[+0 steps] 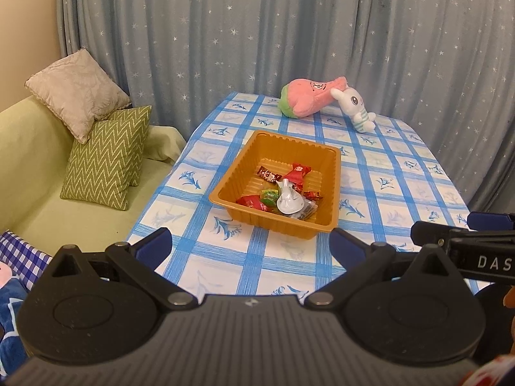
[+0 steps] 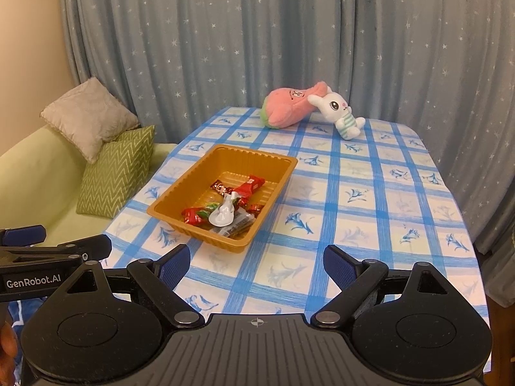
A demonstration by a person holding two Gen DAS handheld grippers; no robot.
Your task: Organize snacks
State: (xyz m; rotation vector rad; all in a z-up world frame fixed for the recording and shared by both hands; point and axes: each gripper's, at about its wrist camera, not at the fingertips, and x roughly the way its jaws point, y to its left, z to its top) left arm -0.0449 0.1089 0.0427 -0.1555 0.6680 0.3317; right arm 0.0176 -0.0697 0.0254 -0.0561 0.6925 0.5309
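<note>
Fingers (image 1: 154,241) on my left gripper (image 1: 251,244) stand wide with nothing between them; my right gripper (image 2: 256,262) is spread just as wide and empty, both held back over the near edge of the checked tablecloth (image 2: 370,193); I judge that leaves room to reach. Wrapped snacks (image 1: 283,193) lie heaped in the orange tray (image 1: 235,160), a white packet (image 2: 222,214) on top; no snack lies loose on the cloth, so the gathering looks done; two plush toys (image 1: 315,99) sit well apart at the far edge.

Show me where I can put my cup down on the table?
Free cloth lies right of the orange tray, out to the table edge, and between the tray and the two open grippers. The tray's near end is crowded with snacks; the far edge holds the pink plush and white bunny.
</note>
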